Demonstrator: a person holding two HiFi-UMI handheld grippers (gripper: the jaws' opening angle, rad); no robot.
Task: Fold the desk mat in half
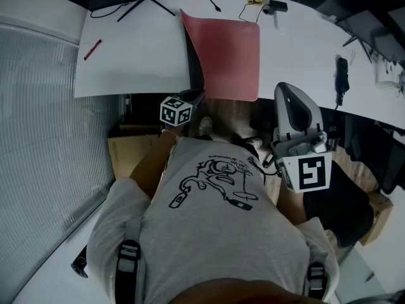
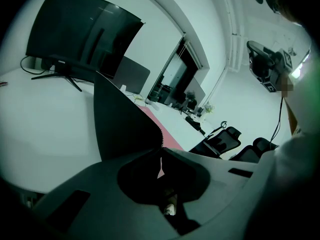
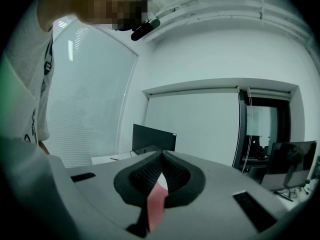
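Note:
The pink desk mat point(image 1: 228, 56) lies on the white desk point(image 1: 133, 62), its left edge raised so the dark underside point(image 2: 125, 124) shows. My left gripper point(image 1: 195, 97) is shut on the mat's near left corner. In the left gripper view the mat rises straight out of the closed jaws point(image 2: 161, 154), with the pink face point(image 2: 167, 129) to the right. My right gripper point(image 1: 283, 88) is at the near right corner. In the right gripper view its pads meet at the tip point(image 3: 161, 156), and a pink strip of mat point(image 3: 156, 204) is pinched between them.
A monitor point(image 2: 75, 34) on a stand point(image 1: 145, 5) is at the desk's far left, with a red pen point(image 1: 92, 49) nearby. Cables and small items point(image 1: 266, 5) lie at the back and a black object point(image 1: 342, 75) at the right. A cardboard box point(image 1: 126, 151) sits below the desk.

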